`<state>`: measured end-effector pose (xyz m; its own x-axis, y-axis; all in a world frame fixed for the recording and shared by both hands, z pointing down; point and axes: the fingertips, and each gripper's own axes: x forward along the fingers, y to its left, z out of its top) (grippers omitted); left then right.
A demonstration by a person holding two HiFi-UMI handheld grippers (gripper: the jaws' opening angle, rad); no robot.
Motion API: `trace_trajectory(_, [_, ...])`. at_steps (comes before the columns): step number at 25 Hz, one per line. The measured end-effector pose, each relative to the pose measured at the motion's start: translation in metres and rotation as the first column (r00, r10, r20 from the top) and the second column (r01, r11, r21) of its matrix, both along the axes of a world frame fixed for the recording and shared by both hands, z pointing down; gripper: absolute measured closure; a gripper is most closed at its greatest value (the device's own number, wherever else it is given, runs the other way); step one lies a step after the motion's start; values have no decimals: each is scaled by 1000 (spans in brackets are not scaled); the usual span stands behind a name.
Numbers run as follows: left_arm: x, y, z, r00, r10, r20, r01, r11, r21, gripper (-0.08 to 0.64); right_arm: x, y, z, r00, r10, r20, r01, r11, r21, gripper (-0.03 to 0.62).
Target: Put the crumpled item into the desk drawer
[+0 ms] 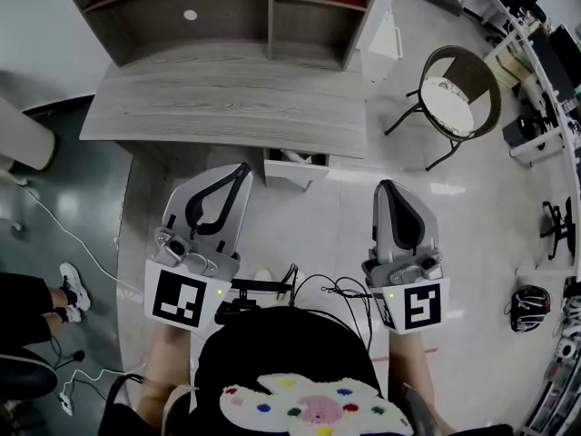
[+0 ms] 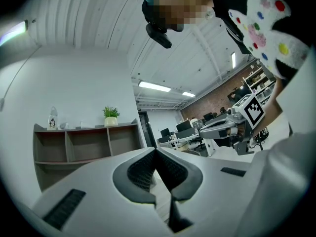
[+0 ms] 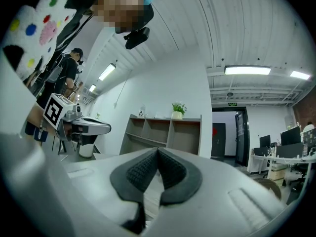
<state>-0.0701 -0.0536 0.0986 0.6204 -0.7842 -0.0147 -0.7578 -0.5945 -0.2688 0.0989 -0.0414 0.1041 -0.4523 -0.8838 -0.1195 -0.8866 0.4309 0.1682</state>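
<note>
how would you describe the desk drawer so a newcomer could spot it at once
Find the grey wood-grain desk below the shelf unit at the top of the head view. Under its front edge, near the right end, the drawer stands pulled out toward the person. It is the only open white box there, with something pale inside.

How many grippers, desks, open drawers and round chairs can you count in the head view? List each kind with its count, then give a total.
grippers: 2 (left gripper, right gripper)
desk: 1
open drawer: 1
round chair: 1
total: 5
</note>
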Motion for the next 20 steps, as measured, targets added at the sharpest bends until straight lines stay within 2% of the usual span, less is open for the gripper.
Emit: trace_trajectory(20, [-5,-2,3,1000,3,-12,-4,1000,-14,554,-5,1,2,1000,12,-21,-12,1000,-6,584])
